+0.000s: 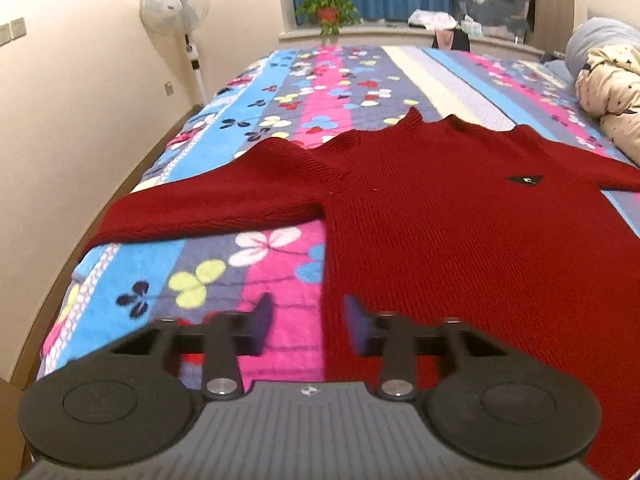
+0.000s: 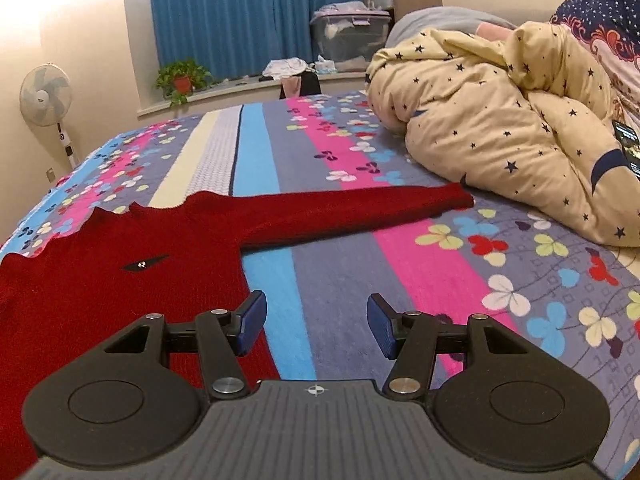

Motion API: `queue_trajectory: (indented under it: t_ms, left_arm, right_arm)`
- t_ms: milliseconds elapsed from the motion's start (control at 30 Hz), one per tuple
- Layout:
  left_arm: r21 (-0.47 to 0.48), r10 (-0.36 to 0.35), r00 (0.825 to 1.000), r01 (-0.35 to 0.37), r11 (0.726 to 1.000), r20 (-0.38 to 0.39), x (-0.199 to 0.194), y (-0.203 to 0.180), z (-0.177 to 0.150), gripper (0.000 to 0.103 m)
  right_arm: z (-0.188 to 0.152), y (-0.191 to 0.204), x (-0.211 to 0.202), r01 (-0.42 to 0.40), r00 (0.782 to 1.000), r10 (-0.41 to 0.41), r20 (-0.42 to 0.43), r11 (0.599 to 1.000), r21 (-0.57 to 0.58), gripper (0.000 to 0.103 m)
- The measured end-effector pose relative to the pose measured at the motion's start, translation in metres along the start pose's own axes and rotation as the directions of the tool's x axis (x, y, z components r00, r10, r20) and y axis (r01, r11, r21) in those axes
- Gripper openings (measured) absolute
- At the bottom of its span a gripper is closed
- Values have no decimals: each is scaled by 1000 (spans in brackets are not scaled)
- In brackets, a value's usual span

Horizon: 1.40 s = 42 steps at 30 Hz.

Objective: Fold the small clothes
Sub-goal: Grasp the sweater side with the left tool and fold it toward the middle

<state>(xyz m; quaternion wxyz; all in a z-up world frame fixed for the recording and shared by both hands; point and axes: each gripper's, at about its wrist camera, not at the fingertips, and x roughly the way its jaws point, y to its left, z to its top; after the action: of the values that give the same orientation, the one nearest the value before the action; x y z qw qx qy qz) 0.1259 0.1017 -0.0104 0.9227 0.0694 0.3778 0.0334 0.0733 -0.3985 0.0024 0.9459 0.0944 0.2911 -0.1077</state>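
Left wrist view: the left gripper (image 1: pixel 308 322) is hovering with jaws partly apart and nothing between them, straddling the near left side edge of the red sweater (image 1: pixel 460 232) lying flat on the bedspread (image 1: pixel 192 280). The right gripper (image 2: pixel 316 322), jaws apart and empty, is hanging just beside the sweater's right edge. Judged step: approaching for the first fold; each gripper needs lowering onto its sweater edge before closing.

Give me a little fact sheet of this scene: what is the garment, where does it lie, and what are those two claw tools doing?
garment: red knitted sweater, spread flat, unfolded
badge: small dark patch on its chest
surface: bed with striped flowered blanket
right sleeve: stretched out toward the cream star-print duvet
left gripper: jaws apart, empty, straddling the sweater's side edge
right gripper: open, empty, beside the sweater's other edge
folding: not begun
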Motion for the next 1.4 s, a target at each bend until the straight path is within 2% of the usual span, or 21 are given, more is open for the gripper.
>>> queue_trajectory:
  t_ms: [167,267,333,367,400,433,467,500,633,833,900,933,967,1000,1033,1067,1100,1200,1300,1367,1400]
  left_arm:
    - [-54,-26,1000,26,998,1,35,27,42,30]
    - [-122,-22,998,28,992,53,57,51,54,32]
    - [-173,-4,996,20,985,92,76,72,49,47]
    - [-201,11,997,4,980,73,87,82,45,52]
    - [-240,38,999,-40,970,-14,104,93,47,55]
    - [-298,37,998,-49,953,-46,113,104,49,57]
    - [-374,13,999,-26,927,-37,118,118,48,62]
    - [-440,1,999,-18,898,-40,123,130,47,73]
    - [-629,-43,998,2,777,-50,141,168,45,80]
    - [-786,-32,997,-37,618,-72,176,221,31,80]
    - [-836,-42,998,-18,549,-49,185,237,23,78]
    - [-847,-39,999,-6,532,-31,188,243,22,77]
    - [-846,-28,999,-3,533,-21,189,245,23,74]
    - [-840,-15,1000,-6,542,-17,190,246,24,58]
    - [-831,-10,1000,-8,556,-16,192,246,26,35]
    - [-824,-8,1000,-12,567,-20,195,246,27,21]
    - [-818,2,1000,-16,576,-18,196,245,28,16]
    - [-794,53,999,-29,607,4,191,238,35,13]
    - [-737,133,989,-48,674,57,175,218,56,12]
    - [-679,166,979,-45,733,115,157,195,73,12]
    - [-621,166,971,-25,783,169,146,176,85,11]
  right_arm:
    - [-1,-1,4,15,1000,-15,-15,1000,10,58]
    - [-1,1,4,28,999,-28,-17,999,23,58]
    - [-2,4,4,33,999,-33,-15,999,23,58]
    - [-2,3,4,30,999,-29,-17,999,25,58]
    - [-2,5,5,27,999,-26,-19,999,28,58]
    - [-1,6,6,25,999,-24,-21,999,30,58]
    - [-1,8,7,26,999,-25,-23,999,26,58]
    - [-1,10,9,30,999,-30,-24,999,18,58]
    - [0,15,19,48,998,-47,-41,999,22,58]
    - [-1,24,34,63,995,-62,-73,998,16,58]
    - [-2,28,39,65,994,-65,-85,998,7,58]
    - [-2,29,40,65,994,-64,-89,998,3,58]
    - [-2,30,42,65,994,-65,-93,998,-1,58]
    - [-2,31,44,65,993,-65,-97,998,-3,58]
    - [-2,32,46,66,993,-66,-100,998,-4,58]
    - [-2,31,47,67,992,-67,-103,998,-4,58]
    - [-2,31,48,69,992,-68,-107,998,-3,58]
    - [-3,31,54,74,990,-74,-120,997,-3,58]
    - [-4,32,59,78,989,-78,-125,997,-9,58]
    - [-3,33,60,80,989,-81,-125,997,-12,58]
    - [-4,34,61,80,989,-81,-124,997,-16,58]
